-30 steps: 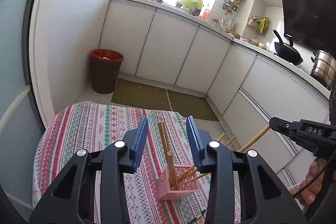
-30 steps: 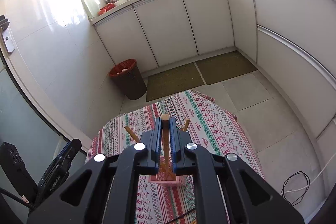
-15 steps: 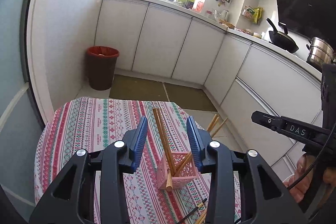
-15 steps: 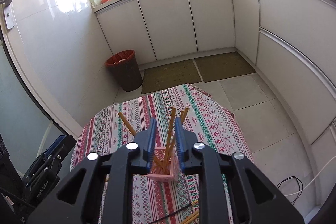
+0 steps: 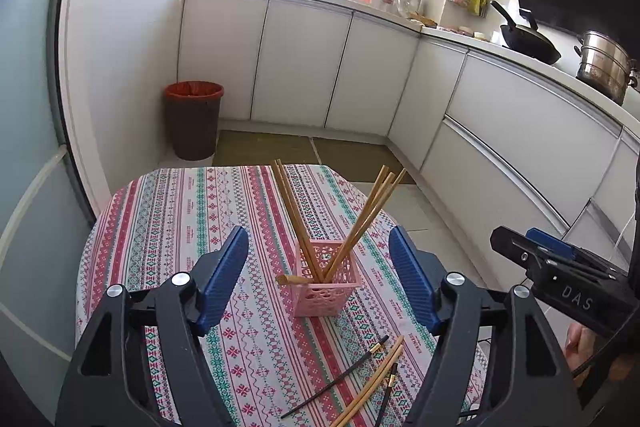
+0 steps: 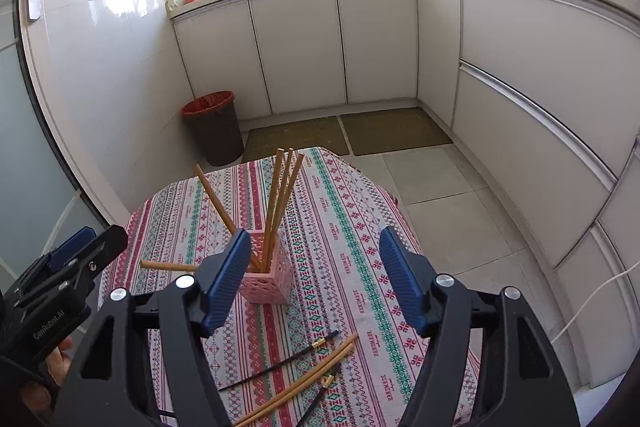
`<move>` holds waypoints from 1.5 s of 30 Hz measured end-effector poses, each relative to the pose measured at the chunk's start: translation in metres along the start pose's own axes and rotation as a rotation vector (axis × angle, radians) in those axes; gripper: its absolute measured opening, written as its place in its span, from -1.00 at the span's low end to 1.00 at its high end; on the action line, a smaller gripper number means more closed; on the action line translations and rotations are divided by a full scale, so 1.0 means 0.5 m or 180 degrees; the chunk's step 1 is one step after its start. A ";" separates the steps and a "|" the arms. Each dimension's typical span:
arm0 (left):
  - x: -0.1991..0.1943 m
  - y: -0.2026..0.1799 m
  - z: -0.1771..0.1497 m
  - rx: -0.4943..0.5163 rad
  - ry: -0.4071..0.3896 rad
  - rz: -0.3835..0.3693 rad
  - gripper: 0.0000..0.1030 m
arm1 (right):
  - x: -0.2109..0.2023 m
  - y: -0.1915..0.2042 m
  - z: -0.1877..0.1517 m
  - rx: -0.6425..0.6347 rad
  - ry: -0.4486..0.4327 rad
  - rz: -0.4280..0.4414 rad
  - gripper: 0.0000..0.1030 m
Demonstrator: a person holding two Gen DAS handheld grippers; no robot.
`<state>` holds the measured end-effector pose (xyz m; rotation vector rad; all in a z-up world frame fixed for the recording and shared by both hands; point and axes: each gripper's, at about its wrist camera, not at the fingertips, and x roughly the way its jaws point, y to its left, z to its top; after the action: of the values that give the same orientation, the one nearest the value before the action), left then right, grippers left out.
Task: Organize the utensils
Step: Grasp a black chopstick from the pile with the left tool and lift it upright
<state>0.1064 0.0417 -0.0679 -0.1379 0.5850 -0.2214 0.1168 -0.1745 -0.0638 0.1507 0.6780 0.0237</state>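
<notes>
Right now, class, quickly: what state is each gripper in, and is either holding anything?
Left gripper: jaws opening, holding nothing; the pink basket sits beyond them.
Right gripper: jaws opening, holding nothing.

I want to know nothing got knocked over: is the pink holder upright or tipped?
Upright. The pink holder stands flat on the striped tablecloth, open top up, with wooden chopsticks leaning out of it.

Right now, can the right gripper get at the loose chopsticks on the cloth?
Probably yes. The right gripper is empty, jaws opening, and the loose chopsticks lie flat just below it with nothing over them; the pink basket stands farther back.
</notes>
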 end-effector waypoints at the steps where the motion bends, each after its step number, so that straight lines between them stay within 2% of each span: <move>1: -0.002 -0.002 -0.003 0.0006 0.0001 0.0004 0.51 | -0.005 -0.002 -0.008 -0.0022 -0.0005 -0.0013 0.34; 2: -0.005 -0.005 -0.005 0.0012 -0.0003 0.0003 0.59 | -0.008 -0.005 -0.016 -0.0045 -0.0007 -0.0029 0.38; 4: -0.009 -0.013 -0.012 0.0032 0.0001 0.0014 0.72 | -0.018 -0.012 -0.030 -0.0042 -0.0046 -0.0045 0.58; 7: -0.009 -0.022 -0.020 0.0076 0.0032 0.0037 0.81 | -0.031 -0.029 -0.046 0.0044 -0.0093 -0.0055 0.77; 10: -0.004 -0.027 -0.032 0.0108 0.0089 0.0049 0.86 | -0.041 -0.065 -0.068 0.0215 -0.0081 0.0020 0.85; 15: 0.035 -0.038 -0.062 0.0250 0.0349 0.0080 0.86 | -0.051 -0.124 -0.133 0.0299 0.0006 0.0092 0.87; 20: 0.083 -0.062 -0.100 0.0432 0.0648 0.0083 0.86 | -0.036 -0.163 -0.221 -0.0039 0.0171 -0.0154 0.87; 23: 0.125 -0.082 -0.126 0.0560 0.0925 0.0052 0.86 | -0.026 -0.186 -0.261 -0.0090 0.0298 -0.0204 0.87; 25: 0.160 -0.099 -0.145 0.0640 0.1154 0.0002 0.86 | -0.038 -0.196 -0.263 -0.0002 0.0192 -0.0127 0.87; 28: 0.228 -0.126 -0.185 0.0819 0.1622 -0.0124 0.86 | -0.029 -0.214 -0.273 0.0165 0.0274 -0.0111 0.87; 31: 0.296 -0.143 -0.228 0.0985 0.2027 -0.0063 0.83 | -0.032 -0.223 -0.274 0.0163 0.0228 -0.0106 0.87; 34: 0.345 -0.147 -0.257 0.0991 0.2220 0.0029 0.81 | -0.031 -0.232 -0.275 0.0210 0.0246 -0.0078 0.87; 37: 0.372 -0.145 -0.265 0.0920 0.2278 0.0074 0.79 | -0.027 -0.250 -0.276 0.0310 0.0275 -0.0056 0.87; 39: 0.384 -0.150 -0.267 0.0930 0.2290 0.0051 0.74 | -0.028 -0.264 -0.276 0.0400 0.0285 -0.0047 0.87; 40: 0.391 -0.153 -0.270 0.0947 0.2316 0.0038 0.62 | -0.028 -0.271 -0.275 0.0448 0.0288 -0.0041 0.87; 41: 0.400 -0.158 -0.275 0.0982 0.2364 0.0027 0.32 | -0.027 -0.278 -0.276 0.0499 0.0287 -0.0036 0.87; 43: 0.422 -0.169 -0.289 0.1089 0.2519 0.0010 -0.09 | -0.027 -0.289 -0.277 0.0604 0.0291 -0.0028 0.87; 45: 0.440 -0.175 -0.303 0.1195 0.2604 0.0075 -0.20 | -0.024 -0.302 -0.278 0.0713 0.0314 -0.0013 0.87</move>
<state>0.1850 -0.1069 -0.2932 0.3436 1.3422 -0.3623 0.0162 -0.3063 -0.1854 0.3653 0.7787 -0.0492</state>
